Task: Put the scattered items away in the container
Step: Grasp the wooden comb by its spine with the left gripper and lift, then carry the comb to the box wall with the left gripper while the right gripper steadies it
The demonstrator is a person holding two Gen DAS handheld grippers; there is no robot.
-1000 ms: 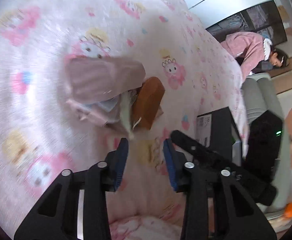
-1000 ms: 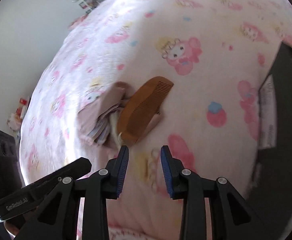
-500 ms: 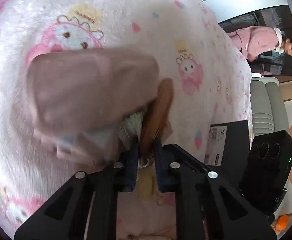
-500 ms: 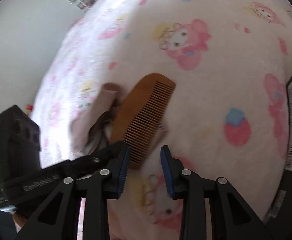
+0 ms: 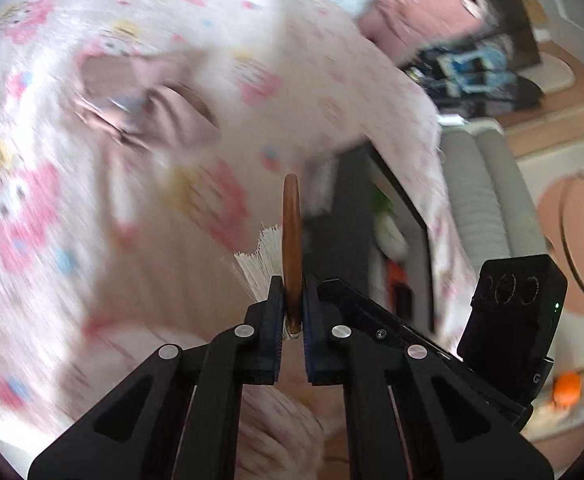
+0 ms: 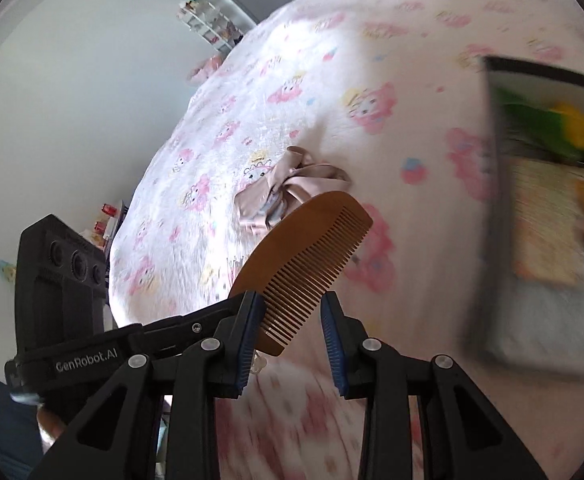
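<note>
My left gripper (image 5: 292, 300) is shut on a brown wooden comb (image 5: 292, 240), seen edge-on and lifted off the bed. The same comb (image 6: 304, 264) shows broadside in the right wrist view, held up in front of my right gripper (image 6: 292, 320), which is open and empty. A beige cloth bow (image 6: 287, 196) lies on the pink cartoon blanket (image 6: 292, 80); it also shows in the left wrist view (image 5: 143, 108). A black box (image 6: 504, 220) with several items inside stands at the right; it also shows in the left wrist view (image 5: 352, 208).
A grey sofa (image 5: 480, 200) stands beyond the bed's edge. A person in pink (image 5: 424, 20) sits on the floor at the back. A white wall and a small shelf (image 6: 207, 28) lie past the bed's far side.
My left gripper closed on the comb and lifted it off the bow, swinging toward the black box. The right gripper drew back and stays open.
</note>
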